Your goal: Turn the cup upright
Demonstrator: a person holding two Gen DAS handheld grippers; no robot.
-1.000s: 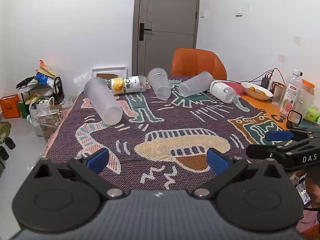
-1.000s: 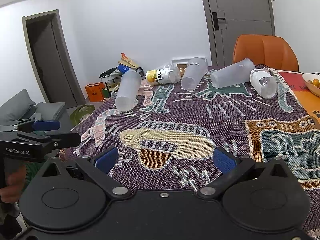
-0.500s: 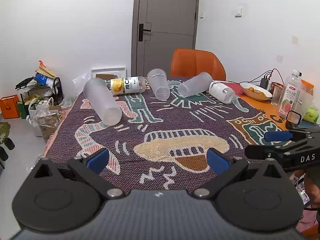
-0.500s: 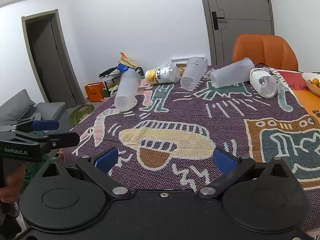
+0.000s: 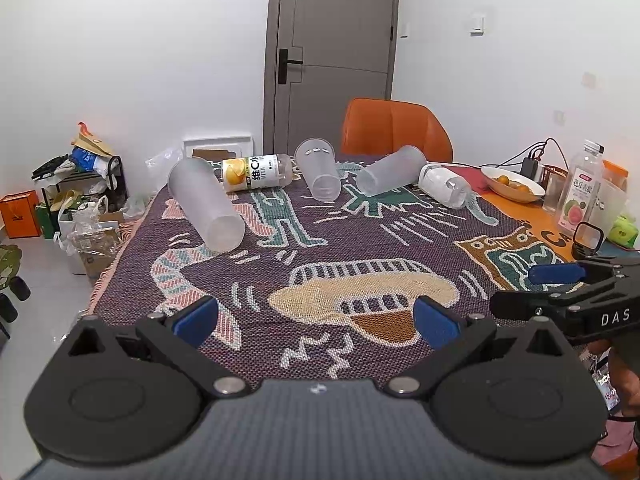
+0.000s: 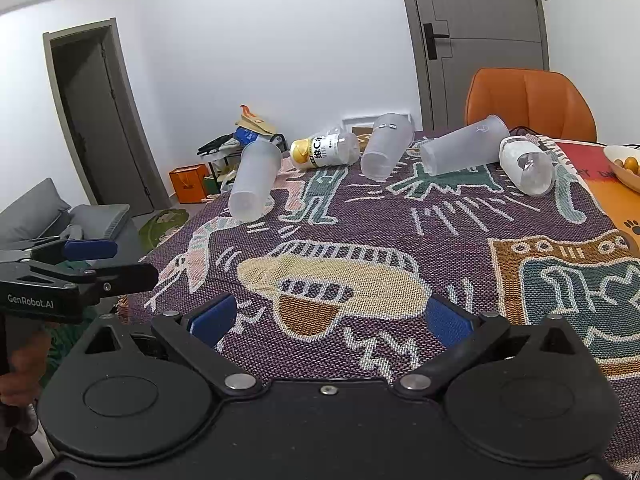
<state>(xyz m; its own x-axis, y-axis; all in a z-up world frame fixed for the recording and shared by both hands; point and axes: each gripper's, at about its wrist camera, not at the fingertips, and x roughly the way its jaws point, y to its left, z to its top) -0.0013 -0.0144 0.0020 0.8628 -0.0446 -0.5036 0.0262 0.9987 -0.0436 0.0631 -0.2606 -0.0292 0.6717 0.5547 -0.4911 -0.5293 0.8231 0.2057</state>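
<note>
Three frosted plastic cups lie on their sides on the patterned cloth: a left cup (image 5: 206, 208) (image 6: 254, 182), a middle cup (image 5: 318, 174) (image 6: 386, 146) and a right cup (image 5: 390, 170) (image 6: 464, 150). A clear cup with white contents (image 5: 444, 186) (image 6: 526, 166) lies further right. My left gripper (image 5: 316, 318) is open and empty over the near cloth. My right gripper (image 6: 330, 318) is open and empty too, far from the cups. Each gripper shows at the edge of the other's view, the right one (image 5: 560, 284) and the left one (image 6: 80, 264).
An orange-drink bottle (image 5: 260, 170) lies between the left and middle cups. A fruit bowl (image 5: 512, 184), a guava drink bottle (image 5: 582, 188) and cables stand at the table's right. An orange chair (image 5: 394, 132) is behind the table. Clutter sits on the floor at left.
Both grippers have shifted slightly; the view has barely changed. The cups have not moved.
</note>
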